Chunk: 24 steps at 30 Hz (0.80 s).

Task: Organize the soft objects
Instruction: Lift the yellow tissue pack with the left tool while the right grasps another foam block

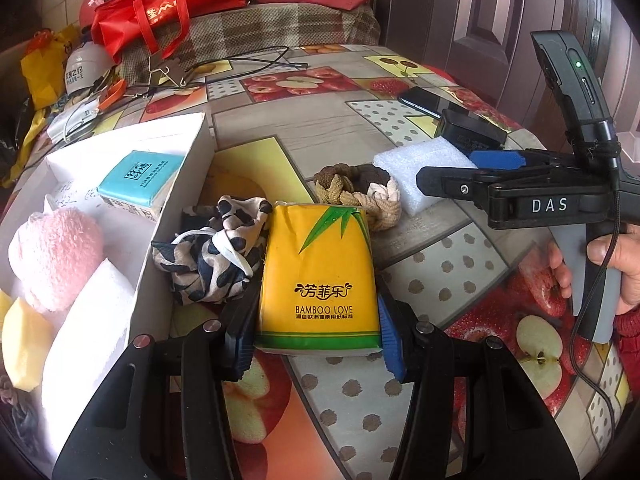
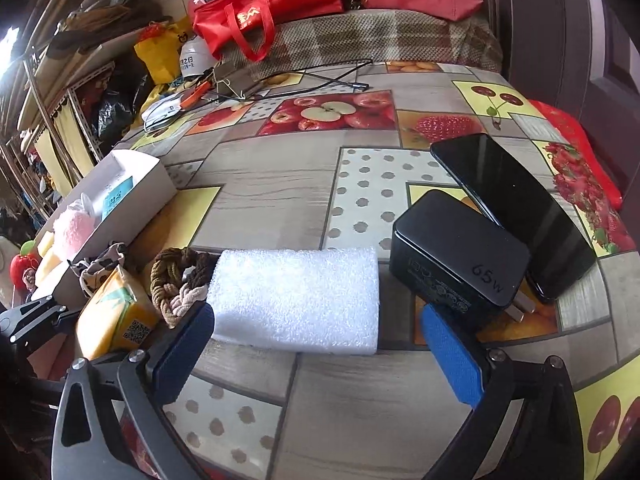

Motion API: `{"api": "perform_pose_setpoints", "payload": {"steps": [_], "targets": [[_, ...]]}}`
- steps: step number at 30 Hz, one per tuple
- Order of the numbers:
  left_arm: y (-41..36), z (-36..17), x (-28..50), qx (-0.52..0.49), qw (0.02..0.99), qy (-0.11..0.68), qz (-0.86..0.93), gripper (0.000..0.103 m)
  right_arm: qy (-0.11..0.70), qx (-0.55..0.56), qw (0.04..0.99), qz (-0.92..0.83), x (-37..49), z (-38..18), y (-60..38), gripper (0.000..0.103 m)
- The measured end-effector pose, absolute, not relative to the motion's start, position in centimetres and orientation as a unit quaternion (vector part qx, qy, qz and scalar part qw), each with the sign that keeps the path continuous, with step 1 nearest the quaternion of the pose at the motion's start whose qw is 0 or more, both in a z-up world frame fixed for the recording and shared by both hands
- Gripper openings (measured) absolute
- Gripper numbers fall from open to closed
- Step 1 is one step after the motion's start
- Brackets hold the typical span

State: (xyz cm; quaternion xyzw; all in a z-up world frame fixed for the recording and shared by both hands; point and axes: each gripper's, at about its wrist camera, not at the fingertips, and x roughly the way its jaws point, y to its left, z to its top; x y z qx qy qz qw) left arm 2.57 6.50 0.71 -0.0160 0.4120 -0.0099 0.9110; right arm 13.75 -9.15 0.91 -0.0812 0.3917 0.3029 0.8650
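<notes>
My left gripper (image 1: 316, 336) clamps the yellow tissue pack (image 1: 318, 280); next, carry it left into the white box (image 1: 176, 208). My right gripper (image 2: 316, 344) gapes wide, empty, white foam block (image 2: 296, 300) ahead.

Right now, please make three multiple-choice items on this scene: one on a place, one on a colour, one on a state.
1. Where is the pink towel?
A. in the white box
B. on the phone
C. under the charger

2. The tissue pack between the left tool pads is
A. yellow
B. purple
C. black

3. The right tool is
A. shut on the foam
B. open, foam block ahead
C. holding the phone

Key: 1 A, it lies inside the box; 2 A, yellow wrapper; 3 B, pads stand apart.
</notes>
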Motion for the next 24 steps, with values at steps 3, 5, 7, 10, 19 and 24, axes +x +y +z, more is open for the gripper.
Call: {"api": "perform_pose_setpoints", "payload": {"steps": [3,5,7,10,19,24], "targets": [[6.4,0.7,2.6,-0.013,0.911,0.412,-0.009,0.050,0.380,-0.085,0.870,0.302,13.8,1.2,-8.5,0.103],[6.5,0.7,2.6,-0.011,0.912,0.410,-0.008,0.050,0.387,-0.102,0.866,0.299,13.9,0.9,-7.6,0.103],[6.5,0.7,2.6,-0.011,0.912,0.411,-0.008,0.050,0.393,-0.126,0.866,0.281,13.9,0.5,-6.9,0.103],[6.9,0.7,2.6,-0.021,0.911,0.412,-0.011,0.050,0.400,-0.129,0.867,0.267,14.3,0.3,-7.1,0.103],[5.3,0.6,2.7,0.025,0.911,0.412,-0.008,0.050,0.394,-0.162,0.863,0.271,13.7,0.1,-5.9,0.090],[5.4,1.4,1.7,0.026,0.924,0.383,-0.010,0.050,0.360,-0.128,0.887,0.258,13.2,1.3,-7.5,0.089]]}}
